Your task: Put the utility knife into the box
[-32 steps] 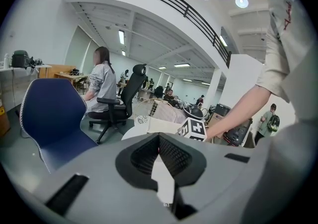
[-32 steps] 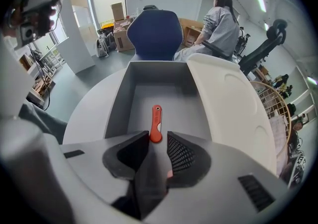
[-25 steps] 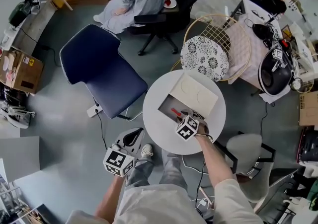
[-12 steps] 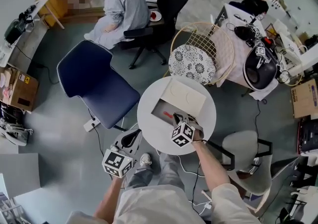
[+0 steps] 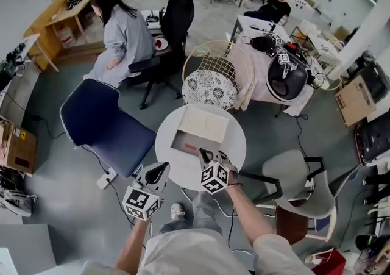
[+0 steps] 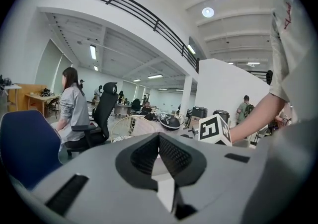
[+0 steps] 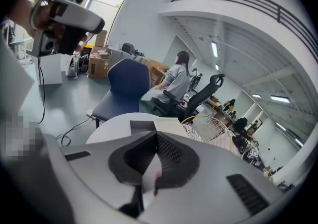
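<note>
The red utility knife (image 5: 190, 147) lies inside the open grey box (image 5: 180, 140) on the round white table (image 5: 230, 143). The box's pale lid (image 5: 203, 124) is folded back on the far side. My right gripper (image 5: 206, 155) hovers over the table's near edge, just short of the box, shut with nothing held. In the right gripper view the right gripper (image 7: 156, 137) points at the box (image 7: 141, 126) and table. My left gripper (image 5: 163, 167) hangs off the table's left side over the floor. The left gripper (image 6: 159, 136) is shut and empty.
A blue chair (image 5: 103, 125) stands left of the table. A wire chair with a patterned cushion (image 5: 211, 88) is behind it, and a grey chair (image 5: 300, 183) to the right. A person (image 5: 122, 31) sits at the back left. A power strip and cable (image 5: 105, 177) lie on the floor.
The right gripper has let go of the knife in the box, drawn back toward me and shut. The head view has tilted up, and the left gripper has barely moved.
</note>
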`<action>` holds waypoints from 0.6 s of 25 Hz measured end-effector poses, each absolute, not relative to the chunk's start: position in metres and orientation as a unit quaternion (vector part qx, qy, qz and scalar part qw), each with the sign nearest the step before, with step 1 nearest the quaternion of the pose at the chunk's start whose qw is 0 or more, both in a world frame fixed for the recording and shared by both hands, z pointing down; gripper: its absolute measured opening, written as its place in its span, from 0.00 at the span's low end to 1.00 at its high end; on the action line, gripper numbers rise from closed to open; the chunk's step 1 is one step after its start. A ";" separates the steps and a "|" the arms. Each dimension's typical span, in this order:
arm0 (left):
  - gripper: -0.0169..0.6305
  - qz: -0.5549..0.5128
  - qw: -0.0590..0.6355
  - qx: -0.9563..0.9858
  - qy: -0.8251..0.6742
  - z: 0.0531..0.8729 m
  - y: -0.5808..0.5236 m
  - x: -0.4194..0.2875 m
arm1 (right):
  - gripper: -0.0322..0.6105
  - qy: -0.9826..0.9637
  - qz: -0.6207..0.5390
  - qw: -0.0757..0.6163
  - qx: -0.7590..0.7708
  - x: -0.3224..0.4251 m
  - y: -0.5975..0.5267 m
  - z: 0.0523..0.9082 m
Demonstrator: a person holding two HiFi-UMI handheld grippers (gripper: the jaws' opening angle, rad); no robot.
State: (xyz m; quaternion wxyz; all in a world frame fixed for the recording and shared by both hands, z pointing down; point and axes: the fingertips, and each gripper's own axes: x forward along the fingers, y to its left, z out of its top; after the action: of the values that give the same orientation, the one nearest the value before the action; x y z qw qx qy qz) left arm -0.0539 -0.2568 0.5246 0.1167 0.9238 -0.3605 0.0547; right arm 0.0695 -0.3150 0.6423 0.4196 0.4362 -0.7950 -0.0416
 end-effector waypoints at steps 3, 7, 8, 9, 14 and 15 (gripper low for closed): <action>0.04 0.049 0.101 0.934 -0.339 0.513 -0.251 -0.046 | 0.08 -0.796 -0.025 0.380 0.470 0.069 -0.300 0.617; 0.04 0.044 0.087 0.946 -0.310 0.505 -0.236 -0.031 | 0.08 -0.800 0.017 0.305 0.517 0.072 -0.276 0.587; 0.04 0.044 0.084 0.948 -0.303 0.504 -0.233 -0.027 | 0.08 -0.800 0.033 0.281 0.530 0.075 -0.271 0.579; 0.04 0.043 0.081 0.950 -0.297 0.502 -0.230 -0.023 | 0.08 -0.800 0.047 0.256 0.540 0.077 -0.267 0.572; 0.04 0.042 0.076 0.957 -0.278 0.493 -0.216 -0.011 | 0.08 -0.800 0.112 0.120 0.577 0.088 -0.244 0.535; 0.04 0.042 0.076 0.957 -0.276 0.493 -0.213 -0.008 | 0.08 -0.798 0.123 0.094 0.582 0.092 -0.239 0.530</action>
State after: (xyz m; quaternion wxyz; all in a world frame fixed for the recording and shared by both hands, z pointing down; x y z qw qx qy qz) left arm -0.0083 -0.2132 0.4928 0.0757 0.9572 -0.2763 0.0421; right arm 0.0924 -0.2388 0.5296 0.0943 0.5820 -0.7983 0.1226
